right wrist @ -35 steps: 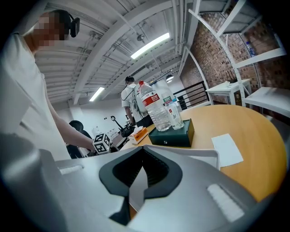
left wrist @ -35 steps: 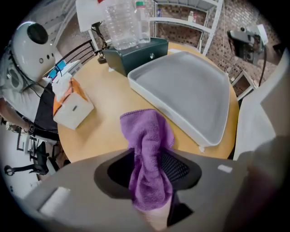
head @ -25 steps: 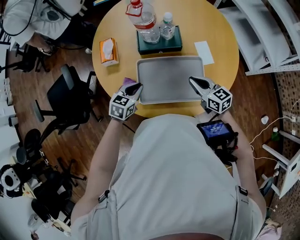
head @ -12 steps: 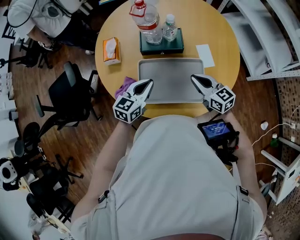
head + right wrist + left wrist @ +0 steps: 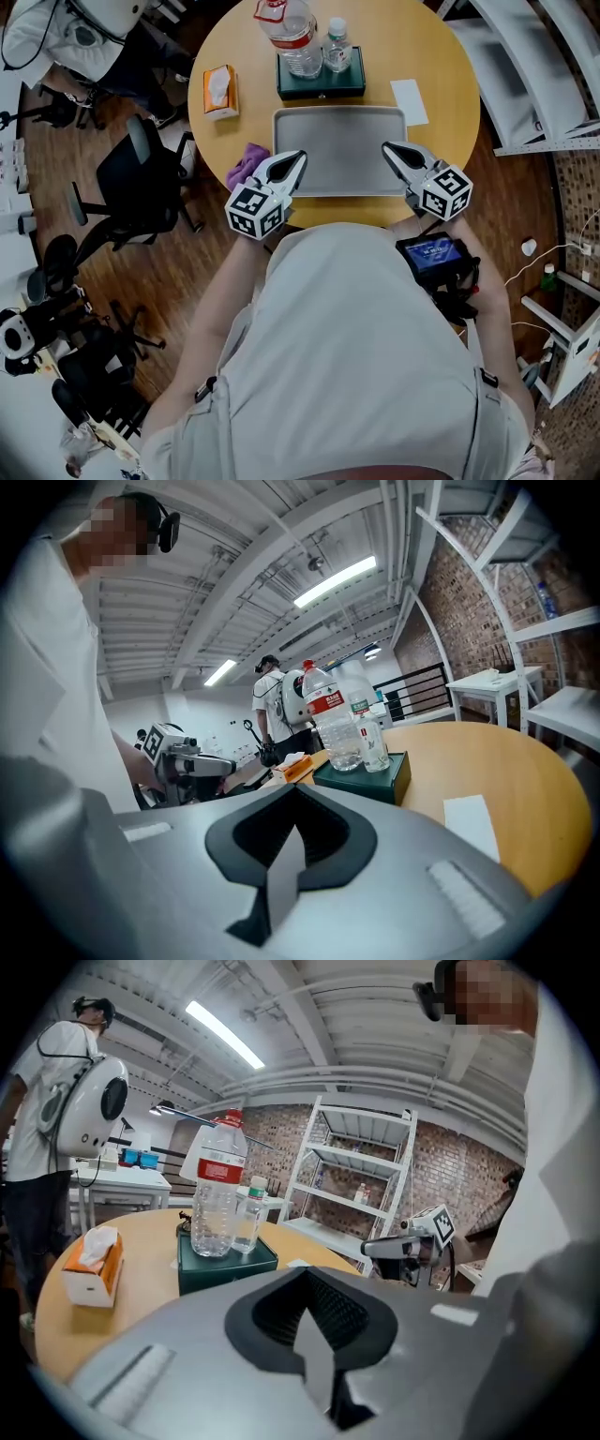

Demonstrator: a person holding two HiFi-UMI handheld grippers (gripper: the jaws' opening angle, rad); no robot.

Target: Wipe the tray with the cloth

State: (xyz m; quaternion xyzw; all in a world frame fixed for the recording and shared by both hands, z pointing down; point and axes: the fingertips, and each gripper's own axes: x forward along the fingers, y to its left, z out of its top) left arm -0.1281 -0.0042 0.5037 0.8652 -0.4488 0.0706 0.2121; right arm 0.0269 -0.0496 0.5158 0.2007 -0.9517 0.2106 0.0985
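We take the grey tray (image 5: pixel 339 131) as our landmark; it lies flat on the round wooden table (image 5: pixel 450 75), and its surface is bare. The purple cloth (image 5: pixel 246 165) lies crumpled on the table just beside the tray's near left corner, close to the table's edge, and no claw has hold of it.

Our left gripper (image 5: pixel 298 159) reaches over the tray's near left corner, next to the cloth. Its jaws are pressed together with nothing between them. Our right gripper (image 5: pixel 389 150) reaches over the tray's near right corner, and its jaws are likewise closed and empty. Both point across the tray, tipped slightly downward.

Just past the tray's far edge stands a dark green box (image 5: pixel 319 86) with a large bottle (image 5: pixel 292 37) and a small bottle (image 5: pixel 337 49) upright on it. An orange tissue box (image 5: pixel 220 91) sits beyond the tray's far left corner. A white slip of paper (image 5: pixel 410 101) lies flat by the tray's far right corner.
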